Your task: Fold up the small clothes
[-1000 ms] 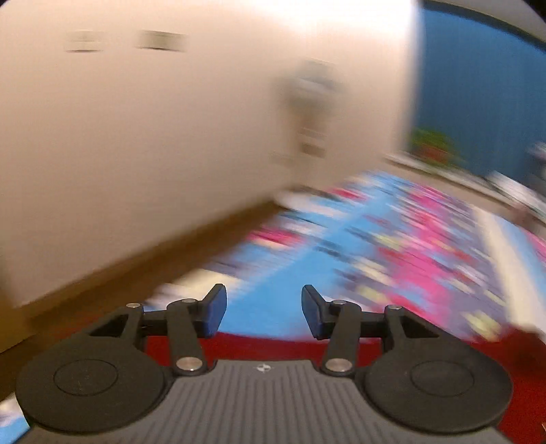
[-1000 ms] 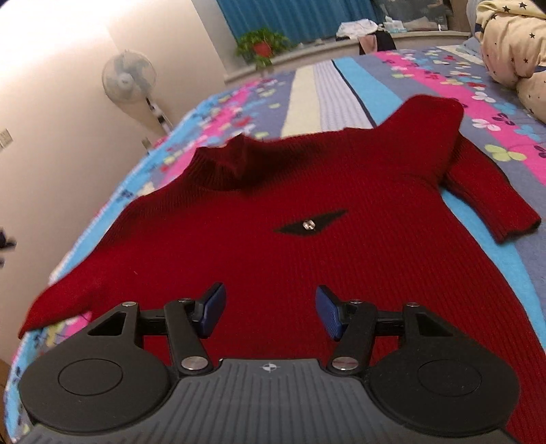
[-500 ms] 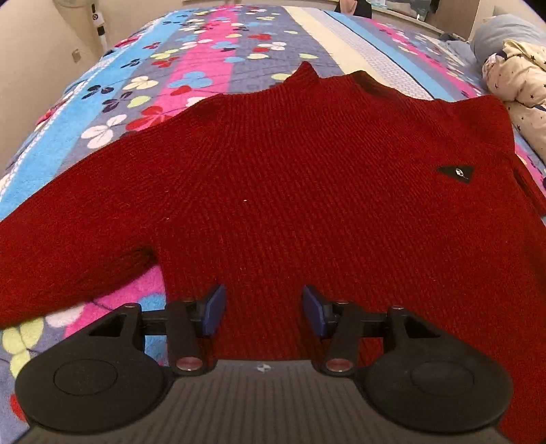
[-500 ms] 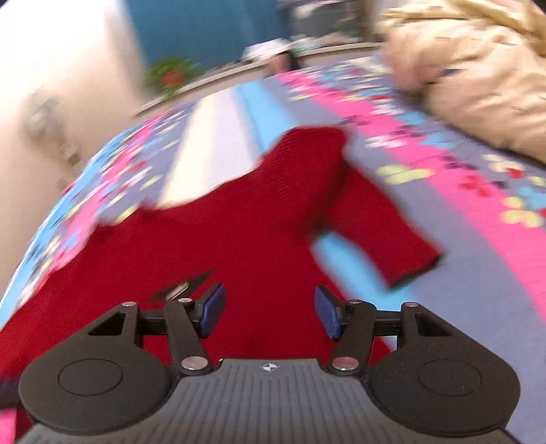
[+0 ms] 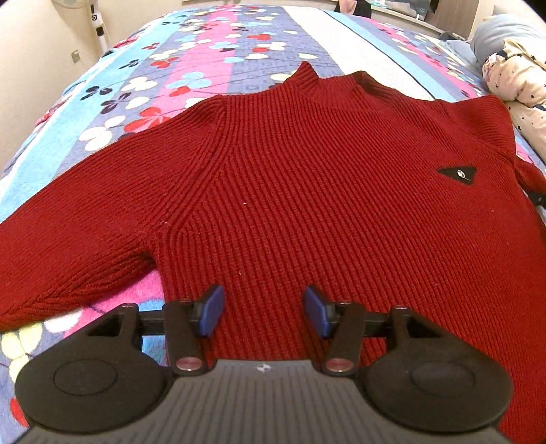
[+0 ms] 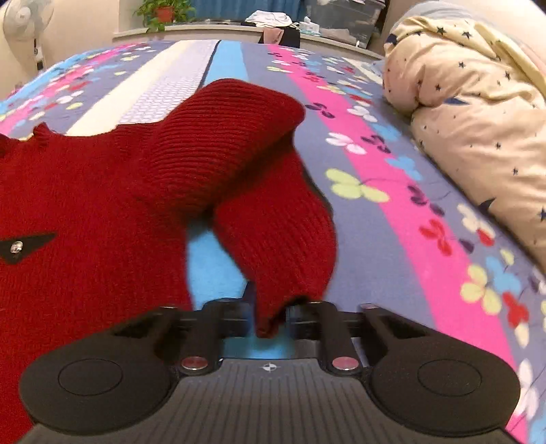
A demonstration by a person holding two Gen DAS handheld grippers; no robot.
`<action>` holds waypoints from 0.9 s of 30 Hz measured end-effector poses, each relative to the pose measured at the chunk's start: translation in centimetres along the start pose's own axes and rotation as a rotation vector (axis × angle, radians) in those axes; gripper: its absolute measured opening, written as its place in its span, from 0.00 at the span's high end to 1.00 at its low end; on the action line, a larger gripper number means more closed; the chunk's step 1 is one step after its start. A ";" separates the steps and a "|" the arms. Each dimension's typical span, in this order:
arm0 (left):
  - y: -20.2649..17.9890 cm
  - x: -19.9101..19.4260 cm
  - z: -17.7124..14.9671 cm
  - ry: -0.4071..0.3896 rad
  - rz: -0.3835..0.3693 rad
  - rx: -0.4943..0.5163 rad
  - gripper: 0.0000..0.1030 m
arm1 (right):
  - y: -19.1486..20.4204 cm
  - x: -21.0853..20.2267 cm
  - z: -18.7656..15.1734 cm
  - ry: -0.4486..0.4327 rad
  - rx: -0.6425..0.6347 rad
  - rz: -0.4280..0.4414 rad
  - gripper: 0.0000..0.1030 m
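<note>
a: item one?
b: red ribbed-knit sweater [image 5: 307, 191], high collar, lying front-up and spread flat across the flowered striped bedspread [image 5: 204, 58]. black triangular badge [image 5: 458, 175] with a small metal stud on the chest.

a: its sleeves?
b: one sleeve [image 5: 58, 239] stretched flat toward the left edge of the bed in the left wrist view. the other sleeve [image 6: 273, 225] doubled back at the shoulder, its cuff end lifted off the bedspread.

a: item two, left gripper?
b: left gripper [image 5: 264, 316], black with blue pads [image 5: 211, 309], jaws spread wide, nothing between them. it hangs over the lower body of the sweater, close to the side seam under the flat sleeve. whether the pads touch the knit cannot be told.

a: item three, right gripper?
b: right gripper [image 6: 269, 322], jaws drawn in and pinching the cuff of the lifted sleeve; the knit fills the gap and hides the pads. a patch of blue bedspread shows beneath the cuff, between the sleeve and the sweater body.

a: other stock on the bed?
b: cream quilt with dark stars [image 6: 477, 119], bundled along the right edge of the bed, apart from the sweater.

a: beyond the bed?
b: standing fan [image 6: 24, 20] by the wall at the far left corner; potted plant [image 6: 163, 12] on a ledge past the far edge, with loose items beside it too small to name.
</note>
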State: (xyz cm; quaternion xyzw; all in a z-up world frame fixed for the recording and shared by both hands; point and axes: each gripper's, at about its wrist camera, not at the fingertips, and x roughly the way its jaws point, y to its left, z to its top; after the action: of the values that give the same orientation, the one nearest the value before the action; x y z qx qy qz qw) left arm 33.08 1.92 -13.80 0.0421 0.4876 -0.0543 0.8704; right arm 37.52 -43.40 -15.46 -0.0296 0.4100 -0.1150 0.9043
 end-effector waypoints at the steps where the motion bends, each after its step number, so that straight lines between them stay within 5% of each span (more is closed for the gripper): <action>1: 0.0 0.0 0.0 -0.001 0.000 0.000 0.43 | -0.8 0.2 0.3 0.003 0.006 -0.013 0.87; 6: 0.4 -0.2 0.0 0.001 -0.014 -0.012 0.43 | -10.5 0.7 3.8 -0.026 0.001 -0.246 0.88; 9: 0.4 -0.3 0.0 0.002 -0.011 -0.013 0.43 | -20.8 0.7 5.4 -0.002 0.296 -0.489 0.83; 10: 0.3 -0.3 0.0 0.001 -0.010 -0.010 0.43 | -23.9 0.4 5.0 0.013 0.413 -0.561 0.73; 11: 0.3 -0.2 0.0 0.000 -0.010 -0.008 0.43 | -25.5 0.3 4.2 0.017 0.480 -0.574 0.72; 16: 0.4 -0.1 0.1 0.001 -0.015 -0.018 0.42 | -25.9 0.6 -1.7 0.007 0.557 -0.287 0.74; 20: 0.2 -0.1 -0.1 -0.008 -0.005 -0.005 0.42 | -25.6 0.9 -6.2 -0.048 0.780 -0.109 0.58; 22: 0.1 -0.1 -0.1 -0.012 -0.005 -0.003 0.42 | -25.0 0.8 -6.4 -0.097 0.792 -0.080 0.46; 27: 0.0 0.0 -0.2 -0.017 -0.002 -0.001 0.41 | -24.1 3.3 -4.3 -0.099 0.731 -0.069 0.46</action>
State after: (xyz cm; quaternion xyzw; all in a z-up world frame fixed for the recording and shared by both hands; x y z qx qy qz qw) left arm 32.96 1.92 -13.90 0.0410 0.4802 -0.0552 0.8745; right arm 31.99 -67.37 -17.16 0.2760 0.2963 -0.2825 0.8696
